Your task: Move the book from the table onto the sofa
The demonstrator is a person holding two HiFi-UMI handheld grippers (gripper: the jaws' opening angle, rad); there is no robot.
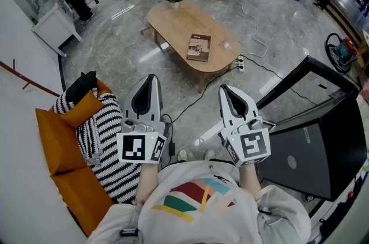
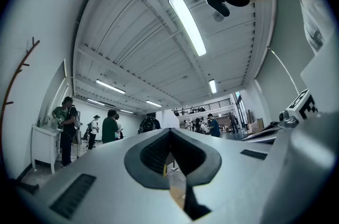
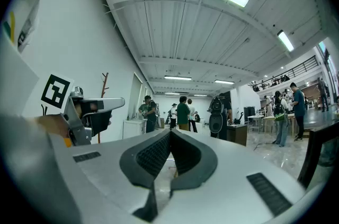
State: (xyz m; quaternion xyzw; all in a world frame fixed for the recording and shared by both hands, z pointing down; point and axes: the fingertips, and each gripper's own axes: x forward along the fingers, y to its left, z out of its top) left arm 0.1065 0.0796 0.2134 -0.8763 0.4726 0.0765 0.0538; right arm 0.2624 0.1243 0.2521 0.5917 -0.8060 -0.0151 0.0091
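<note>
Holding left gripper [image 1: 151,79] and right gripper [image 1: 225,90] shut and empty, well apart from the book [image 1: 199,47] lying flat near the right end of the table [image 1: 173,23]. Probably light, thin and stiff with a smooth cover; best pinched across the covers near the spine, then carried to the sofa [image 1: 57,147].

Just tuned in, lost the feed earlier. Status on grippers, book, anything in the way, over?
Left gripper shut, empty; right gripper shut, empty. Book flat on wooden table, untouched. Black cable on floor ahead; striped cushion on sofa.
</note>
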